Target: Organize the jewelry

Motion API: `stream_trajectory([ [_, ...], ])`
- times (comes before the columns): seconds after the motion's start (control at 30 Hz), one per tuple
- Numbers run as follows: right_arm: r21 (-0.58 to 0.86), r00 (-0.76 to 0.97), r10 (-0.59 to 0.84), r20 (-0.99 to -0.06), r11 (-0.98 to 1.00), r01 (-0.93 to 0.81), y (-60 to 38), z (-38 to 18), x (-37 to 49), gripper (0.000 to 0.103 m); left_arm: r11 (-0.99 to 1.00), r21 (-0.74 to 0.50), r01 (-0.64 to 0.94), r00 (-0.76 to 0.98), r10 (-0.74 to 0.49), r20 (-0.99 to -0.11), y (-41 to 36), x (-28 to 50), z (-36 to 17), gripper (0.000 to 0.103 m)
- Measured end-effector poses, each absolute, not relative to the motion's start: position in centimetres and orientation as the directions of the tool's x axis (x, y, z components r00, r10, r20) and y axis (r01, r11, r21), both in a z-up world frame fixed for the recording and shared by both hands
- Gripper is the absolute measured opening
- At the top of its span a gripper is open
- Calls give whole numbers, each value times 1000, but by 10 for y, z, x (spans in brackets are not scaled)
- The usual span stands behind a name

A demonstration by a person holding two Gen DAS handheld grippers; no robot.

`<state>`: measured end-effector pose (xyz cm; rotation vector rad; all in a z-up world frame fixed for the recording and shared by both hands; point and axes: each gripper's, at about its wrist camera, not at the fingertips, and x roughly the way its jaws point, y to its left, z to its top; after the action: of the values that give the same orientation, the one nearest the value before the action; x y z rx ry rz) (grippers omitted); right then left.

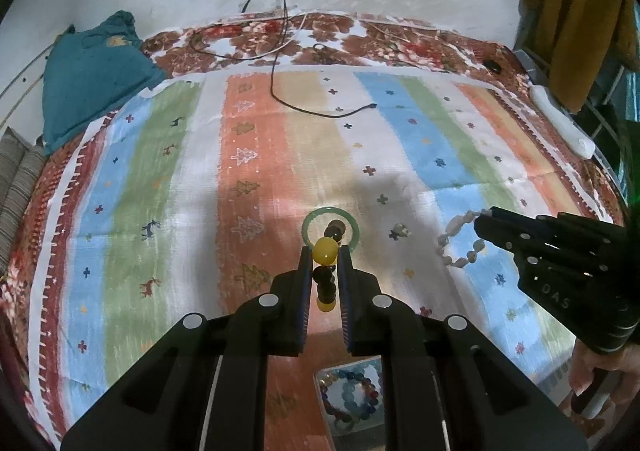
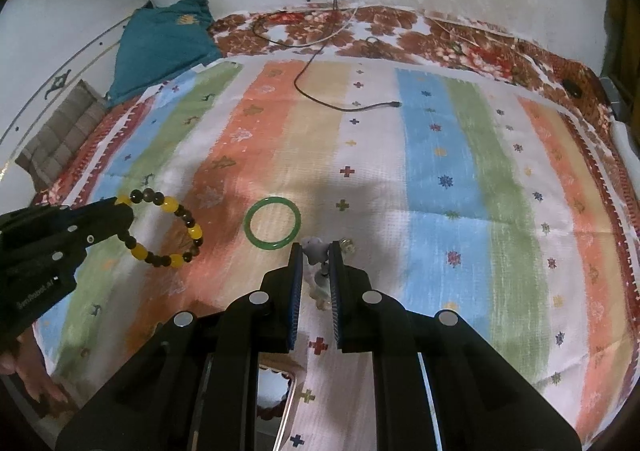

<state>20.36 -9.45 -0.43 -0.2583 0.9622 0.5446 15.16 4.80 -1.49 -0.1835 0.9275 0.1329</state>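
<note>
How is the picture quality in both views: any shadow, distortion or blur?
Left wrist view: a soft grey shadow falls on the striped cotton cloth above the green glass bangle; strong fisheye bending at the edges. Right wrist view: same shadow and bending; the white bead bracelet looks blurred.

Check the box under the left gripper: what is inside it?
A multicoloured bead bracelet lies in the box seen below the left gripper, which is shut on the yellow-and-dark bracelet. The gripper's arms cover the box's sides, hiding anything else inside.

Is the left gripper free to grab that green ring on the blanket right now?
Probably not: the left gripper is shut on the yellow-and-dark bead bracelet. The green ring itself lies uncovered.
</note>
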Motion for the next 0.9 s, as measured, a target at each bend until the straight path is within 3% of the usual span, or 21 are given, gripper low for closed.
stream_trajectory([
  [0.67, 19, 463, 352, -813, 811, -585, -101, 7, 159, 14, 986, -117, -118, 640, -14, -769, 20, 113, 1, 12],
  [0.9, 36, 457, 374, -807, 803, -594, -106, 10, 143, 14, 989, -107, -106, 647, -14, -762, 13, 98, 0, 6],
])
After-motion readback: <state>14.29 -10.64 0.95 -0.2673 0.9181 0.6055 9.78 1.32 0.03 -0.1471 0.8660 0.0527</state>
